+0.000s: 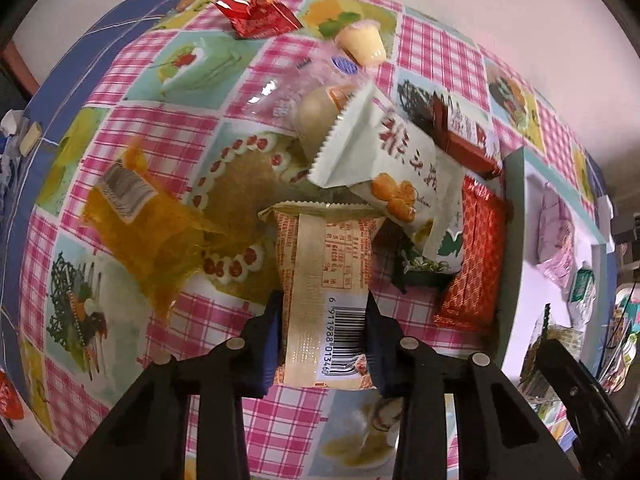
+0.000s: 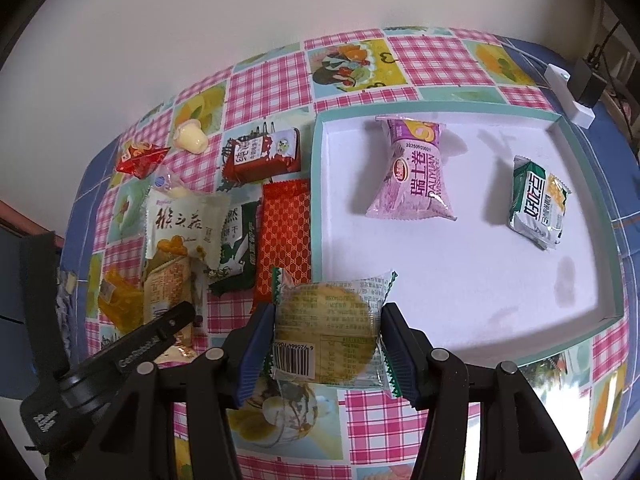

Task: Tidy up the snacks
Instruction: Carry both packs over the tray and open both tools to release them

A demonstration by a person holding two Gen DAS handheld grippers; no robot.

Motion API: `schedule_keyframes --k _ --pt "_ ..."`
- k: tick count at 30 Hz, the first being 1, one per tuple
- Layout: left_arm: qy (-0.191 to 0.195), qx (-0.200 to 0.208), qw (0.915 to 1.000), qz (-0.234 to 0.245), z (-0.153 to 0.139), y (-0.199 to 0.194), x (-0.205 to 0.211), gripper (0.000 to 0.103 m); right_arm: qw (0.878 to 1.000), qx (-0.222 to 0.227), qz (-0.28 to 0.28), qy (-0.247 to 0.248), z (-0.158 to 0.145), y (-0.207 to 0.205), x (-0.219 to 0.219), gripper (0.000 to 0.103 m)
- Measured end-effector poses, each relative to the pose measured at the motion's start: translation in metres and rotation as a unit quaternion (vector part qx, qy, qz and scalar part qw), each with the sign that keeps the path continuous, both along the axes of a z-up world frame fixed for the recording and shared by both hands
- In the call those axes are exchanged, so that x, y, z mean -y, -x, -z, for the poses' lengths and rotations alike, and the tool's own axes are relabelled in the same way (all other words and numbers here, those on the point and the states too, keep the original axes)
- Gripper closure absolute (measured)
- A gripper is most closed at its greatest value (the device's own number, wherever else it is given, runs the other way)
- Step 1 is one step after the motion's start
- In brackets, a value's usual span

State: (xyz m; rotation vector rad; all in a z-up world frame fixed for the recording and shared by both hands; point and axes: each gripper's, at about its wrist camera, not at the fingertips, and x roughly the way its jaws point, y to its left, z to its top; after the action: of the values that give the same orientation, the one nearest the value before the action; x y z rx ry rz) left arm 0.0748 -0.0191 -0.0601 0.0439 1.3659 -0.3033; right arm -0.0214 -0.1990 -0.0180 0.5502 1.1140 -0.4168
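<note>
Your left tongs (image 1: 324, 344) are clamped on a flat cream wafer pack (image 1: 324, 280), its crimped end toward the snack pile on the checked worktop (image 1: 120, 92). Your right tongs (image 2: 326, 344) pinch a round biscuit in clear crinkly film (image 2: 328, 328), held just beside the tray (image 2: 318, 200). Inside that shallow white tray lie a puffy lilac roll bag (image 2: 414, 176) and a green foil pack (image 2: 538, 204), well apart.

A checkered tablecloth (image 2: 424, 56) carries a white tray (image 2: 460, 280) and scattered snack packets (image 2: 284, 232).
</note>
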Motion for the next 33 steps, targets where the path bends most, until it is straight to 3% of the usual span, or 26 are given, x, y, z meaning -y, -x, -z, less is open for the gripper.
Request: schedule_keyframes --k 9,14,26,33 --pt "0.03 0.039 0.9985 -0.021 -0.036 0.008 -0.016 0.065 1.0 0.012 0.019 -0.002 -0.007 0.009 0.011 0.045" --pt "0.044 0.063 0.997 -0.01 -0.053 0.016 0.003 0.065 0.999 0.005 0.051 0.009 -0.006 0.019 0.028 0.045" --pt "0.05 0.075 0.9864 0.138 -0.053 0.064 0.117 0.065 0.983 -0.028 0.175 0.044 -0.003 0.072 0.101 0.045" --pt "0.04 0.064 0.9787 0.191 -0.031 0.088 0.161 0.065 0.973 -0.037 0.224 0.045 0.0 0.101 0.134 0.045"
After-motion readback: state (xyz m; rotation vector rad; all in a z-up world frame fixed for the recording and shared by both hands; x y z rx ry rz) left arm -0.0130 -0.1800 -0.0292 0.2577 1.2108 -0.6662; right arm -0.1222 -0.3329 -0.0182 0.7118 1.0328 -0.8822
